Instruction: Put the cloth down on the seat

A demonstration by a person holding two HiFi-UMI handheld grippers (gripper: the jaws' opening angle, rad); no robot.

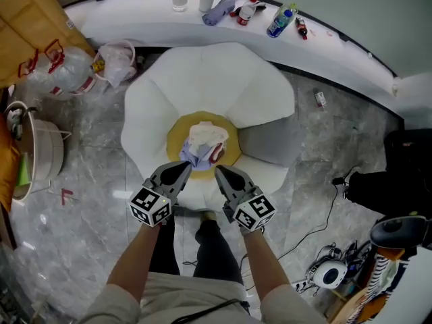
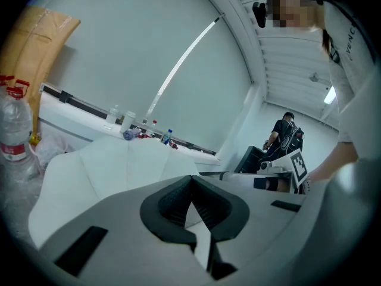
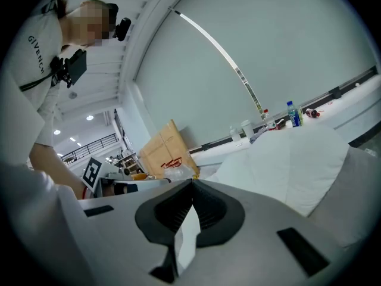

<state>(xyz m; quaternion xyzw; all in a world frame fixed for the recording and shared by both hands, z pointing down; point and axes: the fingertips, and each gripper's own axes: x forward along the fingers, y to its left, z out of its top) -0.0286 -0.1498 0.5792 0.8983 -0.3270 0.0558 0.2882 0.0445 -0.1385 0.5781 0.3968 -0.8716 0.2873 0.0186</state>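
The cloth (image 1: 204, 144), a crumpled white piece with lavender and red parts, lies on the round yellow cushion (image 1: 177, 137) in the middle of the white petal-shaped seat (image 1: 202, 73). My left gripper (image 1: 186, 168) hovers just in front of the cloth, apart from it, its jaws shut with nothing between them. My right gripper (image 1: 219, 171) is beside it, also shut and empty. In the left gripper view the left gripper (image 2: 191, 178) points over the seat's white back (image 2: 113, 165); the cloth is hidden there. In the right gripper view the right gripper (image 3: 191, 182) shows its tips meeting.
A white ledge (image 1: 135, 19) curves behind the seat and carries bottles (image 1: 281, 20) and a cup. Plastic bags (image 1: 116, 61) and packed water bottles (image 1: 64, 69) lie at left, a metal pot (image 1: 40, 155) nearer. Black bags (image 1: 398, 174), a cable and devices (image 1: 331, 272) are at right.
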